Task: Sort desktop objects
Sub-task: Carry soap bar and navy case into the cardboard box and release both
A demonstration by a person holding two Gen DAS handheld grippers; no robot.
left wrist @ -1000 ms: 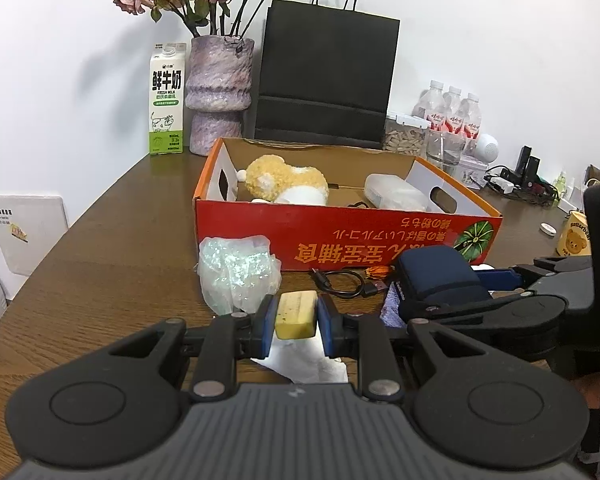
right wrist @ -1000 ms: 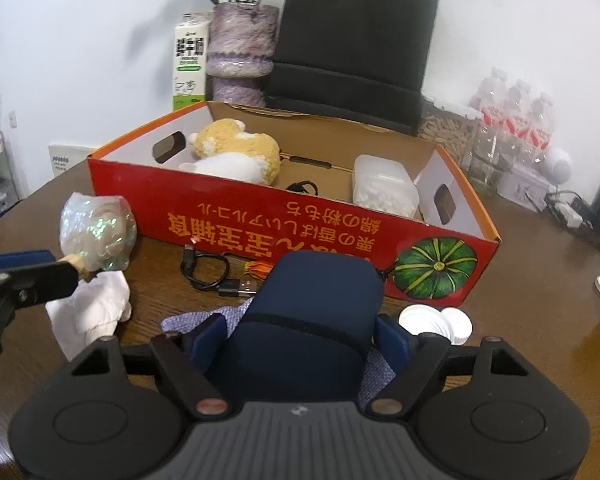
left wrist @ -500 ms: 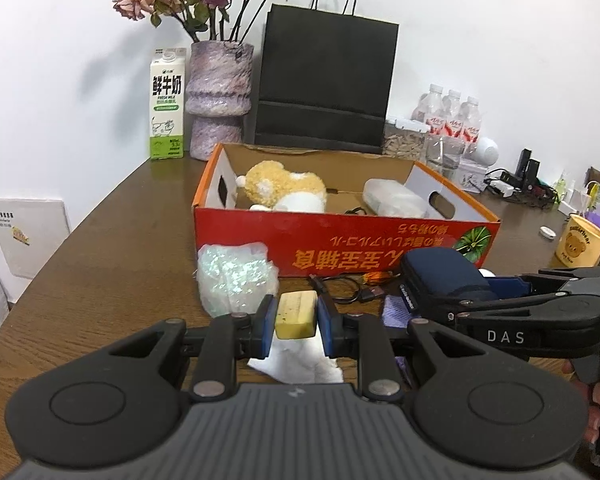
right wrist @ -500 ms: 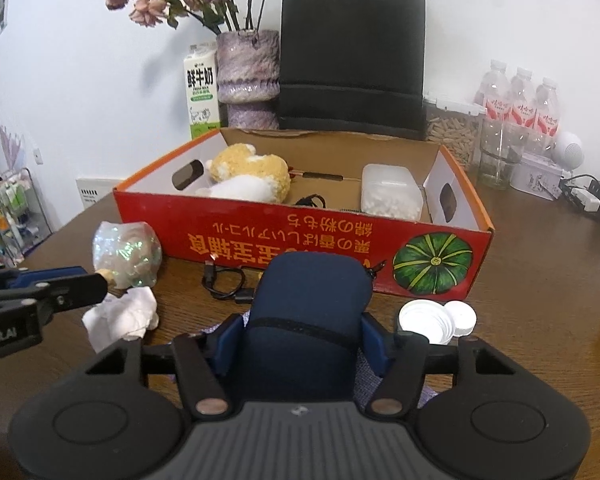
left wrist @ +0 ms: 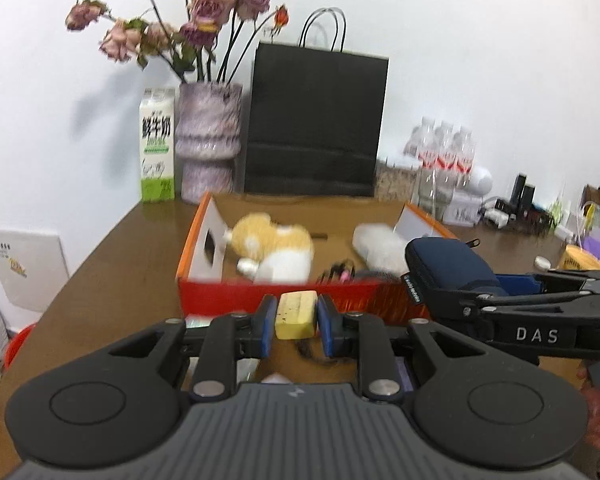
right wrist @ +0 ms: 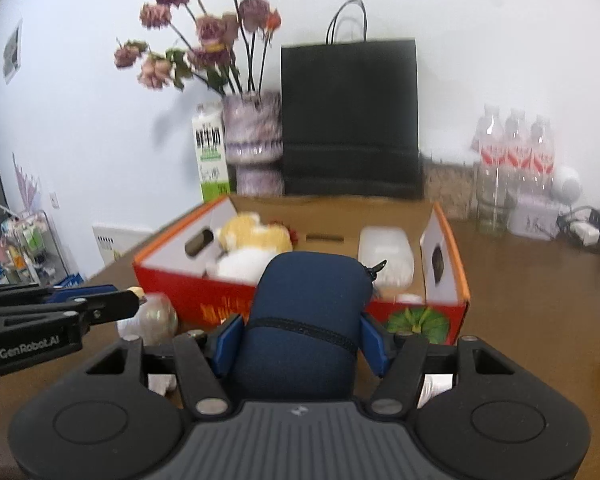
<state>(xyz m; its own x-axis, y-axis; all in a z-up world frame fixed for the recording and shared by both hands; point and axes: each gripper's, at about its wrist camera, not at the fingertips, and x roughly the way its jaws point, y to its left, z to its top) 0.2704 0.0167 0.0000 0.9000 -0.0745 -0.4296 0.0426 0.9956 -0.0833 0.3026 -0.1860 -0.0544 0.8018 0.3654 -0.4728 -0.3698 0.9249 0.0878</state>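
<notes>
My yellow block [left wrist: 296, 315] sits pinched in my left tongs [left wrist: 296, 322], raised at six o'clock of the red box [left wrist: 236, 294]. My navy pouch [right wrist: 304, 312] is squeezed between the pads of my right tongs [right wrist: 300, 346], jaws fairly wide because the pouch is bulky, just short of the box's near wall. Inside the box already lie a plush toy [left wrist: 274, 246], a white case [right wrist: 386, 254] and a dark cable [left wrist: 338, 270] (hard to make out in the blur). Both carried things are not yet in. Left on the table [right wrist: 540, 300]: a shiny bag [right wrist: 158, 318], white paper [right wrist: 162, 382], white lids [right wrist: 436, 386]. I judge the sorting about halfway.
</notes>
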